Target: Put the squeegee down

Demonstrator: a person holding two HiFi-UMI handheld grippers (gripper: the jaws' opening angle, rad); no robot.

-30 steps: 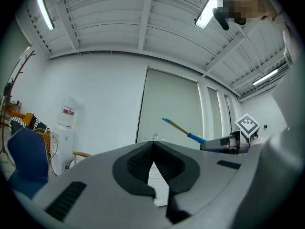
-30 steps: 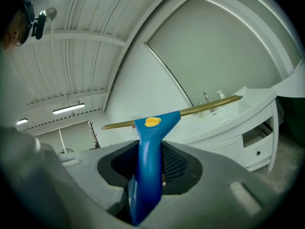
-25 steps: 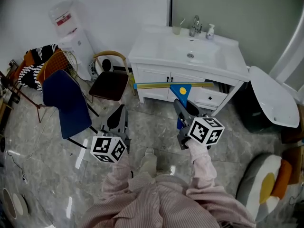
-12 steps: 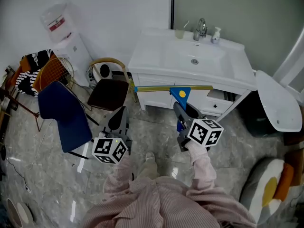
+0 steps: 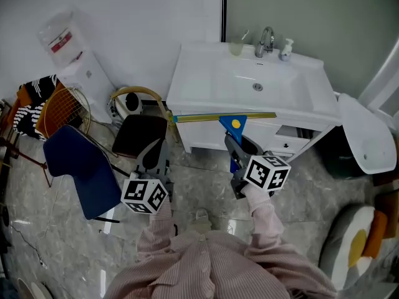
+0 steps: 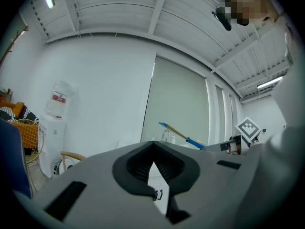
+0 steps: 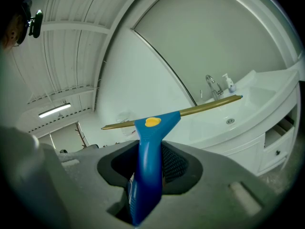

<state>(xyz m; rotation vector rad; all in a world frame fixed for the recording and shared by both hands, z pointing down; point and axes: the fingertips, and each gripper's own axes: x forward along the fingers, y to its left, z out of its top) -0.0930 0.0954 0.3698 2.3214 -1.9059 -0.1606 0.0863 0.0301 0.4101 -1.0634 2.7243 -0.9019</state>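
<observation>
Squeegee [image 5: 232, 118]: carried in my right gripper, off every surface, its blade running crosswise just in front of the sink cabinet [image 5: 206, 86]. Not yet put down.

Left side of head view: water dispenser [image 5: 75, 61] against the wall, blue chair [image 5: 78, 167] and brown-seated chair [image 5: 138, 134] below it. None of these bears on the task.

Left gripper [image 5: 154, 149]: held out ahead of me at about waist height, pointing roughly level toward the gap between the brown chair and the cabinet. Its own view shows the pads [image 6: 167, 168] meeting at the tips with nothing between them. I judge it is only riding along and kept closed so that it catches on nothing.

Right gripper [image 5: 240, 147]: also held forward, tipped slightly down. Its jaws are clamped on the blue handle [image 7: 148, 166], which stands up between the pads, with the yellow button and the gold blade across the top. Gripping low on the handle keeps the blade out in front and clear of the jaws, which I reckon suits laying it flat somewhere.

Further right: basin with faucet [image 5: 266, 40] and soap bottle [image 5: 287, 48] at the back. The bare countertop left of the basin looks to me the likeliest landing spot. The blade sits near the cabinet's front edge, so it needs a lift before release.
</observation>
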